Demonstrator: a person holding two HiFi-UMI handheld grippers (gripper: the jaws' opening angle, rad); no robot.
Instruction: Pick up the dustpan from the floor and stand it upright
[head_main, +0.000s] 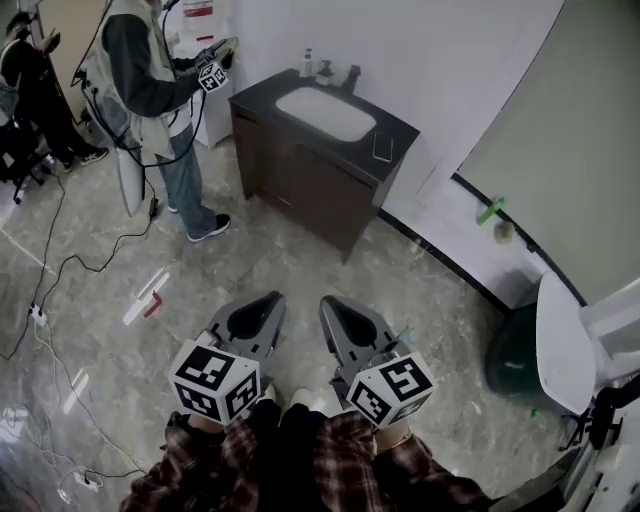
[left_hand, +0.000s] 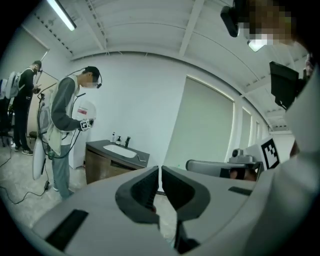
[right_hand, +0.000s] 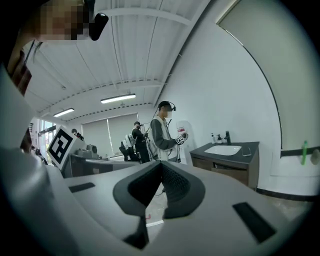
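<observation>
I cannot make out a dustpan in any view. In the head view both grippers are held side by side close to the plaid-sleeved arms, above the marble floor. My left gripper (head_main: 272, 298) (left_hand: 160, 172) has its jaw tips almost together with only a thin slit and nothing between them. My right gripper (head_main: 328, 300) (right_hand: 161, 164) has its tips meeting, also empty. Both point roughly level across the room toward the sink cabinet (head_main: 325, 150).
A person (head_main: 150, 90) holding another gripper stands left of the cabinet; a second person (head_main: 30, 80) is at far left. Cables (head_main: 60, 270) trail over the floor at left. A dark green bin (head_main: 512, 355) and a white toilet (head_main: 565, 345) are at right.
</observation>
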